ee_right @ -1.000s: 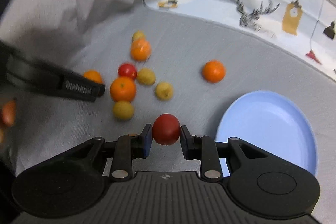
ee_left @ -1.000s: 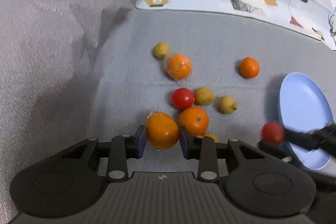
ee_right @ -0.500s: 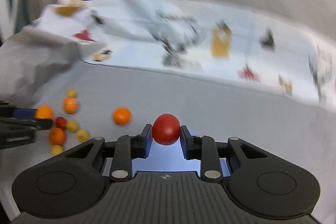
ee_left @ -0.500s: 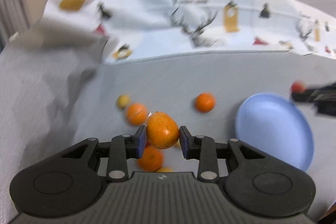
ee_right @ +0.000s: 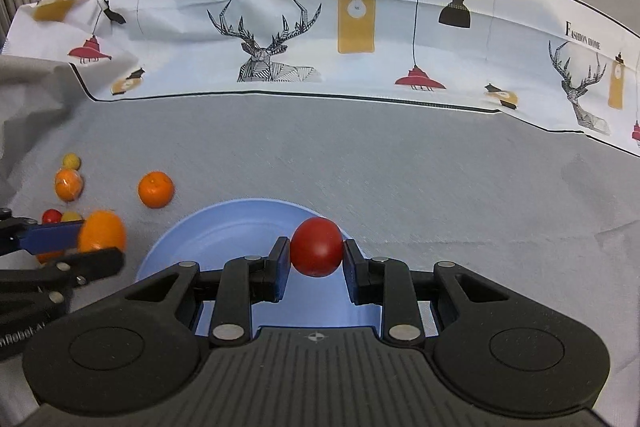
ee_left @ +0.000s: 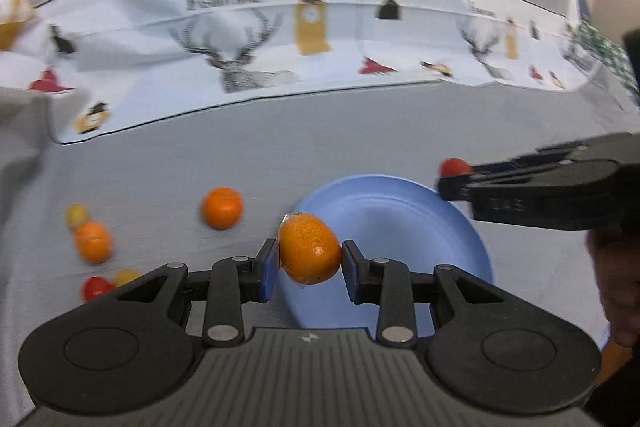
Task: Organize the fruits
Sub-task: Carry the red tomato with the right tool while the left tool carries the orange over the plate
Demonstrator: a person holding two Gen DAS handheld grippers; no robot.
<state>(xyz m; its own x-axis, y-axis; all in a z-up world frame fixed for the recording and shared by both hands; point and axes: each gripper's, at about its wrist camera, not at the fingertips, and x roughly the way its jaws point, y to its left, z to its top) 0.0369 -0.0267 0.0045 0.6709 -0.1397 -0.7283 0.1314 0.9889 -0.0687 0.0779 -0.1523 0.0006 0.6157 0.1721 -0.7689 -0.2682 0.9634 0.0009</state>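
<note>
Left wrist: jaws clamp orange [ee_left: 310,253]; right's clamp tomato [ee_right: 317,247].

The printed cloth [ee_right: 320,39] along the far edge of the bench reads "FASHION HOME" above its deer drawing, and again, smaller, near its right end. In the left wrist view the same words are blurred. At the right wrist view's left edge, the left hand-held gripper [ee_right: 96,247] carries partly cut-off lettering, roughly "nRobot.A".
</note>
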